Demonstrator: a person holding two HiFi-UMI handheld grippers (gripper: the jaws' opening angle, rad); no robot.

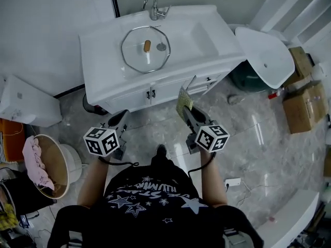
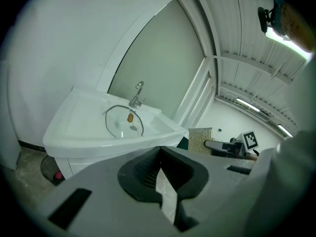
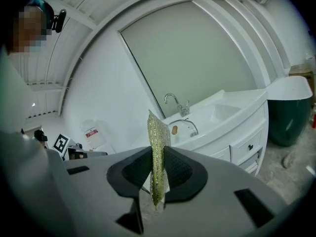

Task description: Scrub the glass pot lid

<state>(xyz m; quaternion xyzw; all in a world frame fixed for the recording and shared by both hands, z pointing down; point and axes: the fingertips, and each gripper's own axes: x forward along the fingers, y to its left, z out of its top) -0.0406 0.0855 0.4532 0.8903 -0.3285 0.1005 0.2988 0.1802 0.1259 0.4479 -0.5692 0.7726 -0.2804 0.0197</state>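
**Head view.** Your left gripper and right gripper were both held low in front of you, short of the vanity. The glass pot lid lay flat in the basin, ahead of and above both tongs, with its knob up. It is roundish, so it has no long axis to line up on. It sat between the two lines of approach, a little nearer the left. The print on your shirt was not legible.

**Left gripper view.** The jaws were closed on nothing, pads meeting at the tip. The lid was well ahead and to the left of the tongs.

**Right gripper view.** The jaws were clamped on a gold-green scouring pad, which stood on edge. The lid was ahead, just right of the pad. A white container to the left carried a red label, probably print, but too small to read.
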